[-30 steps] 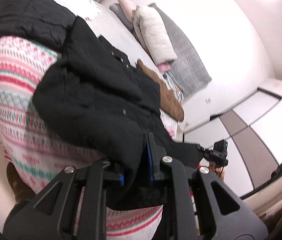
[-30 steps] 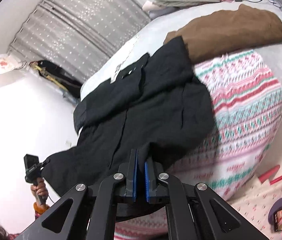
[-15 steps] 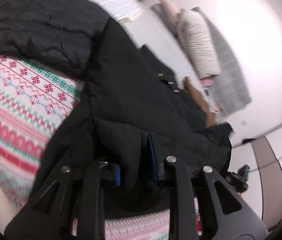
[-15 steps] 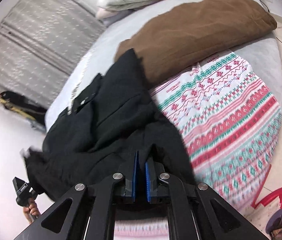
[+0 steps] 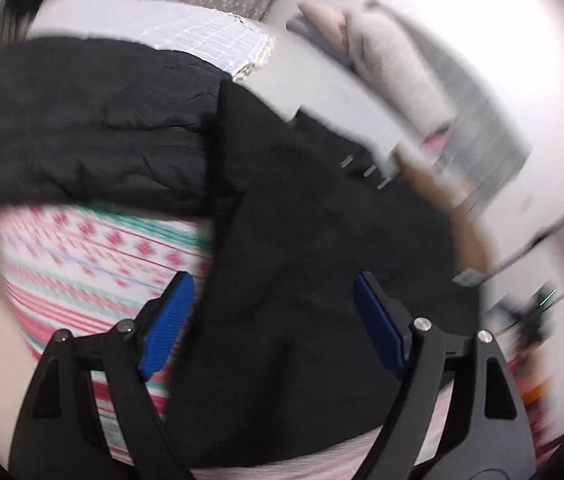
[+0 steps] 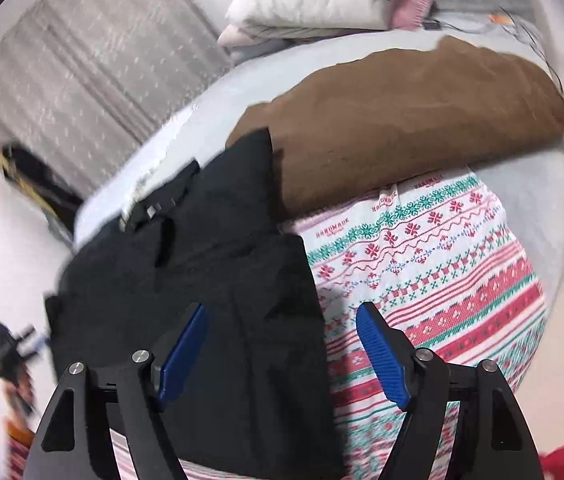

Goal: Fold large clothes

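On patterned bedding (image 6: 442, 264), black coat (image 6: 210, 280) lies loose between both just-opened tools (image 5: 272, 320) (image 6: 282, 344).

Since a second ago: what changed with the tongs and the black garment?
Both tongs let go. The left tongs and right tongs, earlier clamped on the black garment's hem, have just been opening; the fabric lies loose between the pads, folded further up onto the patterned blanket. Unchanged: brown garment, pillows, black puffer jacket.
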### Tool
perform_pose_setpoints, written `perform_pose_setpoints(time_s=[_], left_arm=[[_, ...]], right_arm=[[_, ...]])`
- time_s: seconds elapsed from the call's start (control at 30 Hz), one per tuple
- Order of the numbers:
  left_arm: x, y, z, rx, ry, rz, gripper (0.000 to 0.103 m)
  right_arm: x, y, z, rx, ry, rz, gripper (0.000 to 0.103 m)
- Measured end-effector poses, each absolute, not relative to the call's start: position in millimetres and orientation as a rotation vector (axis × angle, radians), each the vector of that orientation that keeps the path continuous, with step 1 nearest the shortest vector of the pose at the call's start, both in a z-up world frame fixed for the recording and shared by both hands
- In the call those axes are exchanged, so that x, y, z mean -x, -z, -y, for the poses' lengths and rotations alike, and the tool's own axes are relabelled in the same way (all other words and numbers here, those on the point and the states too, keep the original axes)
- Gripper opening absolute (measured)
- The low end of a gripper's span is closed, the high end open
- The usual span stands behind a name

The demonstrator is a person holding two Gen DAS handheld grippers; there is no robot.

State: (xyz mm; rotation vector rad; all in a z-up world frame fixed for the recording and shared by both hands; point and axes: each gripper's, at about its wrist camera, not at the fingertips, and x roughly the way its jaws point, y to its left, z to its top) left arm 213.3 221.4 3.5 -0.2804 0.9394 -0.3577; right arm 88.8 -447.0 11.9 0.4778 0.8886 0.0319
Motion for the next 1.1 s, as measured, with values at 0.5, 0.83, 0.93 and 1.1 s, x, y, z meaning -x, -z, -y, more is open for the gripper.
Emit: perform_pose_setpoints(time_s=[0.5, 0.83, 0.93, 1.1], left_arm=[[-207, -53, -160, -0.036, 0.351, -0.729, 0.010], [-314, -115, -169, 0.035, 0.201, -0.584, 0.010], [-358, -105, -173, 0.057, 0.167, -0.581, 0.010], [-419, -54, -167, 0.049, 0.073, -0.628, 0.010]], right_arm=[[-126, -5, 373, -0.169, 0.025, -0.813, 0.009], [-227, -103, 372, -0.116, 0.109, -0.582, 0.009], [-267, -105, 371, -0.109, 0.130, -0.556, 0.009], [-343, -74, 356, -0.064, 0.158, -0.611, 0.009]])
